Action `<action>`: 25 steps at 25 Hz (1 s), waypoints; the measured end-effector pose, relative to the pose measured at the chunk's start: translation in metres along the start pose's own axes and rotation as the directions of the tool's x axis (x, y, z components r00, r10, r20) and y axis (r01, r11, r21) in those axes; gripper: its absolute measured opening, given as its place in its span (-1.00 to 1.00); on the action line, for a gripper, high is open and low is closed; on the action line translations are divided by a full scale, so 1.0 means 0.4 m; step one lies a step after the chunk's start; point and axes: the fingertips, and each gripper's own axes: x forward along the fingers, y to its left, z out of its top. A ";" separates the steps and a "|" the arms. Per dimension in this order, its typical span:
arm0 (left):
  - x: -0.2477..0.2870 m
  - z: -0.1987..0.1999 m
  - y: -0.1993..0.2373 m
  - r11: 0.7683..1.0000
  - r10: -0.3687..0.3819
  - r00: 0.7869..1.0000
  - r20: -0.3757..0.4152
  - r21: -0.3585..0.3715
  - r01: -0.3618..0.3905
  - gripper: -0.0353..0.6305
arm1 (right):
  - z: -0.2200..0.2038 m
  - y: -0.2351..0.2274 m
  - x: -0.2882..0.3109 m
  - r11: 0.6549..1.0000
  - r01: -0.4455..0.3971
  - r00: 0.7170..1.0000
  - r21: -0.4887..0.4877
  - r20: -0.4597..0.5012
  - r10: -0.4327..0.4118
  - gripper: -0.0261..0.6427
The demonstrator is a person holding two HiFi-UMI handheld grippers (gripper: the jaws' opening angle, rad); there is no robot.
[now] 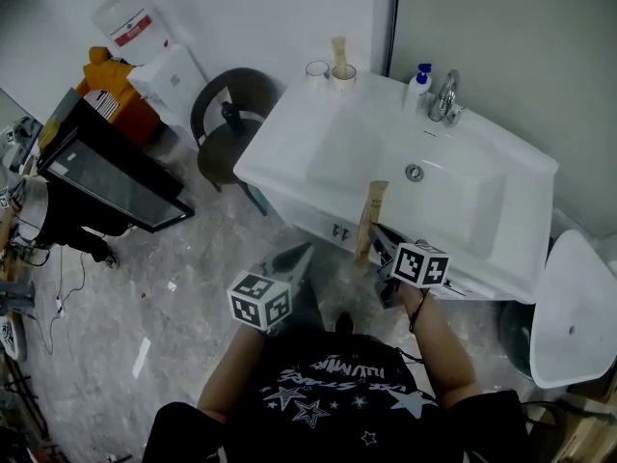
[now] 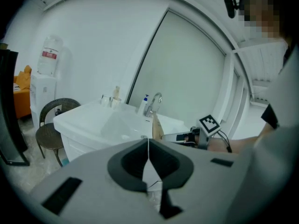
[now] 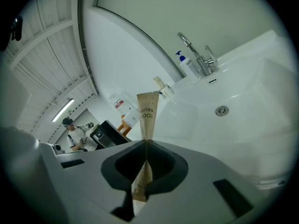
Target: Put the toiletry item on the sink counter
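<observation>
Tan toothbrush packet [image 1: 369, 218] is pinched upright by the right gripper [image 1: 378, 247], ready for the sink counter [image 1: 281, 143] at 12 o'clock, while the left gripper [image 1: 301, 258] at 9 o'clock has its jaws together on nothing.

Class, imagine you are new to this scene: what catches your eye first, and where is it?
The tan toothbrush packet stands out, pinched upright in the right gripper by the front edge of the white sink. The left gripper is shut on nothing, beside it and short of the sink.
</observation>
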 end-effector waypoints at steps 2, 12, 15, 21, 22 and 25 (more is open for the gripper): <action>0.020 0.007 0.015 1.000 -0.011 1.000 -0.007 0.005 0.011 -0.83 | 0.010 -0.007 0.014 1.000 0.008 1.000 0.014 0.007 -0.008 -0.87; 0.095 0.071 0.202 1.000 -0.015 1.000 -0.020 -0.028 0.014 -0.83 | 0.080 -0.018 0.181 0.996 0.028 1.000 0.080 0.008 -0.029 -0.86; 0.127 0.112 0.276 0.999 -0.024 0.999 -0.023 -0.029 0.024 -0.83 | 0.115 -0.008 0.259 0.994 0.027 1.000 0.104 0.014 -0.028 -0.87; 0.183 0.191 0.429 0.999 -0.030 0.998 -0.051 -0.020 0.029 -0.83 | 0.175 0.009 0.420 0.989 0.032 0.999 0.143 0.007 -0.034 -0.87; 0.191 0.201 0.452 0.999 -0.031 0.998 -0.056 -0.025 0.030 -0.83 | 0.184 0.011 0.443 0.988 0.035 0.999 0.151 0.005 -0.037 -0.87; 0.213 0.229 0.512 0.999 -0.041 0.997 -0.061 -0.028 0.039 -0.83 | 0.213 0.013 0.510 0.984 0.043 0.999 0.173 0.004 -0.045 -0.87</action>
